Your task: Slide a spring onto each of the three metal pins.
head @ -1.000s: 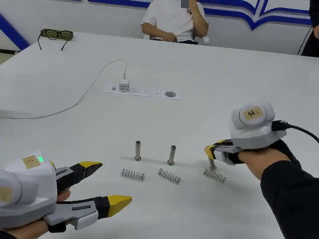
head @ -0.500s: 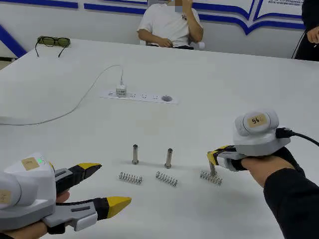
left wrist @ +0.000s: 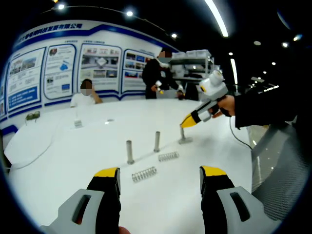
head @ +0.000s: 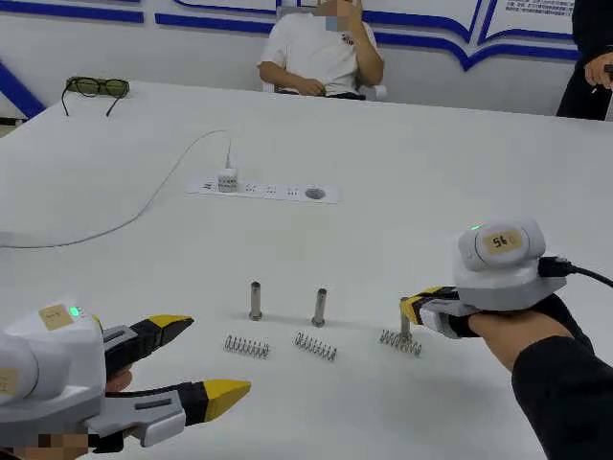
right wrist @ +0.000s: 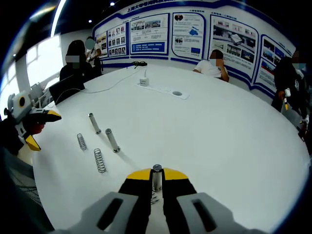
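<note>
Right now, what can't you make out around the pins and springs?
Base of the right pin: right gripper view, hidden between the closed jaws of the right gripper.
Most of the right spring: right gripper view, covered by those jaws.
Body of the left gripper: left gripper view, cut off by the bottom edge.

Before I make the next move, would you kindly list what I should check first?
1. Right gripper shut on right pin: ok.
2. Left pin and middle pin upright and bare: ok.
3. Left spring, middle spring and right spring lying loose on the table: ok.
4. Left gripper open, holding nothing: ok.
5. A spring on any pin: not ok.
6. Grip firm enough: cannot tell.
</note>
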Motion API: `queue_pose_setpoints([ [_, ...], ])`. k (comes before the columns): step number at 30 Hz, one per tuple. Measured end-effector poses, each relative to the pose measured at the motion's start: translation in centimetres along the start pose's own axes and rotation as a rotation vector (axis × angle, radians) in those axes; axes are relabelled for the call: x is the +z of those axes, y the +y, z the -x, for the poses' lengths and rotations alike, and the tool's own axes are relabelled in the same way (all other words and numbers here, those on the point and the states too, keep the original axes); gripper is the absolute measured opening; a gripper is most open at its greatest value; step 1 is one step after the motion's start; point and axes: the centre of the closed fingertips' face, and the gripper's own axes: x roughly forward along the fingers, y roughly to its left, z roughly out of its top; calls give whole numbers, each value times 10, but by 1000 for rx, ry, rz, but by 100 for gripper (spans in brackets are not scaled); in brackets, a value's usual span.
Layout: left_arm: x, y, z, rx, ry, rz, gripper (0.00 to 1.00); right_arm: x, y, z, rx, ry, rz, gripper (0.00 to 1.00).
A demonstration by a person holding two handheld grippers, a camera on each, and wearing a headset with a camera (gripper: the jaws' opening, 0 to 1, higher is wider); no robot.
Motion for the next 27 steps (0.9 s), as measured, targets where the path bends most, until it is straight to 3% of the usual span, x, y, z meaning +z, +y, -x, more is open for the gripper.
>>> queue_pose_setpoints([
  [12,2,-4,-2,-13,-2,-10,67,-7,2,7,-4,-5,-3,9],
  [27,1,-2,-1,-12,2,-10,67,-29,3,-2,9,47,-9,9],
])
